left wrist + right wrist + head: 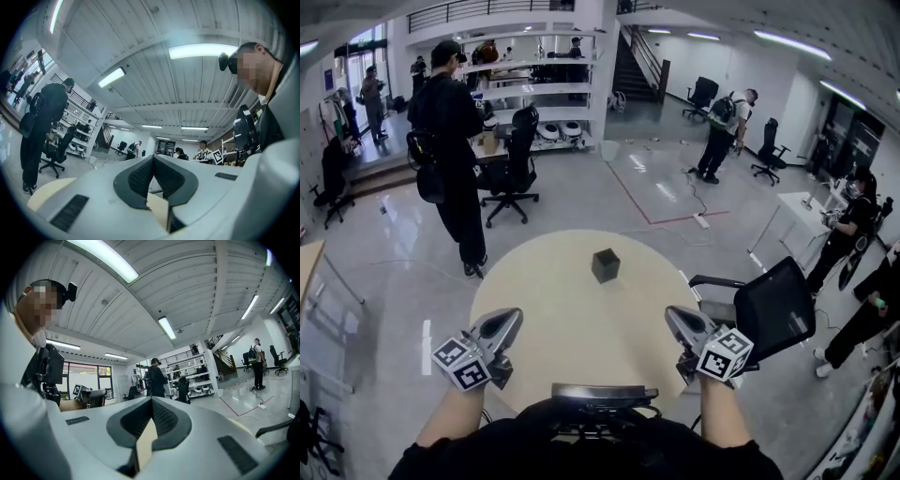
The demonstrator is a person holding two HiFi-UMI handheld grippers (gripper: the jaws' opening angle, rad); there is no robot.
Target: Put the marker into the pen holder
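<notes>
A small black square pen holder point(605, 265) stands alone on the far half of the round beige table point(572, 309). I see no marker in any view. My left gripper point(515, 318) hovers over the table's near left edge, shut, with nothing between its fingers. My right gripper point(672, 315) mirrors it at the near right edge, also shut and empty. In the left gripper view the left gripper point(152, 160) points level across the room with its tips touching. The right gripper point(151, 401) looks the same in the right gripper view. Both grippers are well short of the pen holder.
A black office chair point(773, 309) stands close against the table's right side. A person in black point(450, 122) stands on the floor beyond the table's far left, with another chair point(514, 169) behind. More people sit at the right edge point(853, 225).
</notes>
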